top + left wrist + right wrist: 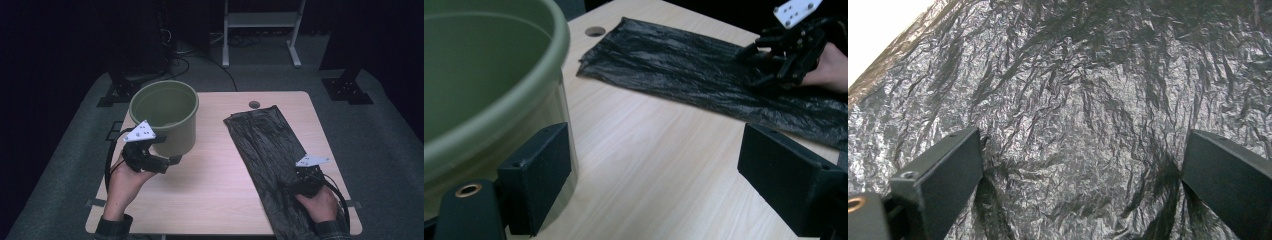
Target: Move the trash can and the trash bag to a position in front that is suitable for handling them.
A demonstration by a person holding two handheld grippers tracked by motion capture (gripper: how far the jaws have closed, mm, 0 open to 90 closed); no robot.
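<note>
At lower right of the high view, we are resting our right gripper [306,176], jaws wide, on the black bag [265,145]; at left, our left gripper [172,160], jaws wide and empty, is sitting beside the green bucket [165,117].

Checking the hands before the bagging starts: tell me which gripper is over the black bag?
The right gripper: it hangs over the black bag, jaws open. The left gripper is beside the green bucket.

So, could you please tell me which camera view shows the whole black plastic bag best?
The high view: the black plastic bag lies flat there along the table's right side, nearly full length, running off the near edge. The left gripper view shows it at a slant, partly cut off; the right gripper view gives a crinkled close-up between the jaws.
</note>
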